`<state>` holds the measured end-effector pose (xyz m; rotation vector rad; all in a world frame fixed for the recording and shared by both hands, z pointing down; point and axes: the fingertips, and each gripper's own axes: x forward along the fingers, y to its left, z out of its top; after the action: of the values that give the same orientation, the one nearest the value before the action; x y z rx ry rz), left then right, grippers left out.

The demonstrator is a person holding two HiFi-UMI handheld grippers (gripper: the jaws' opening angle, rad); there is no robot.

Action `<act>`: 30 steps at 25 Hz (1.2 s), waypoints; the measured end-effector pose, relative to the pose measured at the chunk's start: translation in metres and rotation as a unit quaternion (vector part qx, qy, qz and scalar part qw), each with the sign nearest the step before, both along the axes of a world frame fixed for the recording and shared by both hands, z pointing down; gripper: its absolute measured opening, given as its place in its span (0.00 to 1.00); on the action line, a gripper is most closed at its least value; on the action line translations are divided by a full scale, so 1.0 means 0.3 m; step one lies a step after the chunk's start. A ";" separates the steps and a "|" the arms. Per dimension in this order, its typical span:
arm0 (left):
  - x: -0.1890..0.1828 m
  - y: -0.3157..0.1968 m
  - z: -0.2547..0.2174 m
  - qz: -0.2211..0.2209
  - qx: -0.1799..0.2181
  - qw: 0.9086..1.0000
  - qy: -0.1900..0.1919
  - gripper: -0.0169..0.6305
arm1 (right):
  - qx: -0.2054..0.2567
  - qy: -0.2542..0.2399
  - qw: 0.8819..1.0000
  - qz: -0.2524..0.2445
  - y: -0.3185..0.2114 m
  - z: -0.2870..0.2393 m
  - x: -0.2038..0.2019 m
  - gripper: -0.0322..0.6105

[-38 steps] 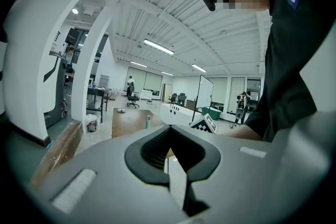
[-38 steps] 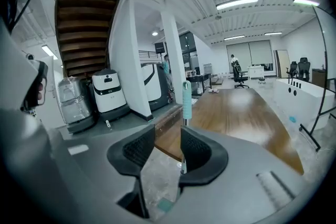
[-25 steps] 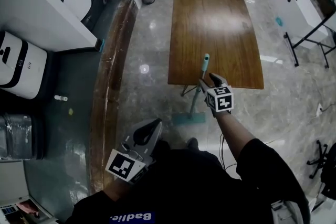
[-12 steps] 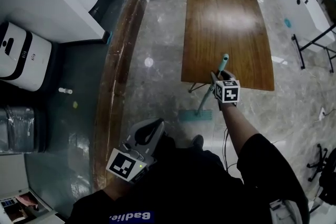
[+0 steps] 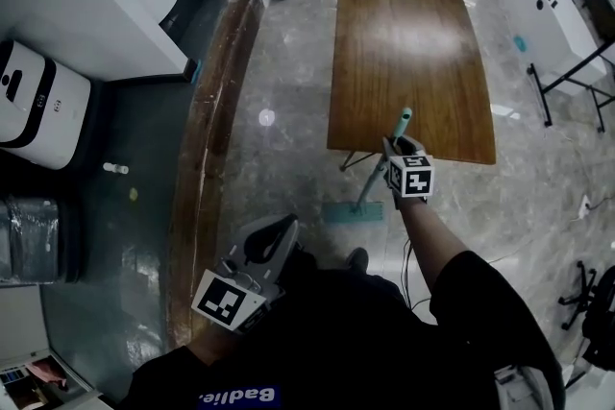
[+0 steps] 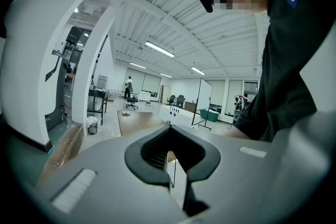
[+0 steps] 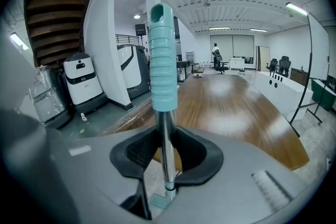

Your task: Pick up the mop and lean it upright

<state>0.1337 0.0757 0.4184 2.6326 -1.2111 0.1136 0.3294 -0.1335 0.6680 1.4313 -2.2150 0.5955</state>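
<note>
The mop (image 7: 161,60) is a skinny shiny metal pole with a ribbed teal grip up top and a flat teal rectangular head. It sits on the glossy marbled floor (image 5: 279,139), right at the 6 o'clock edge of the varnished wood desk (image 5: 404,43). So the right tongs (image 7: 165,157) just squeezed in, clamped on the pole below the grip. The left tongs (image 6: 176,168) are barely apart, empty.
</note>
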 end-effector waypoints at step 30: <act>0.158 0.079 -0.099 0.043 0.056 0.997 0.013 0.06 | 0.020 -0.018 0.997 -0.072 0.475 -0.188 -0.053 0.22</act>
<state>0.1809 0.0992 0.3887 2.7735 -1.1271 0.0280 0.3135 0.0089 0.6116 1.2751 -2.3475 0.5352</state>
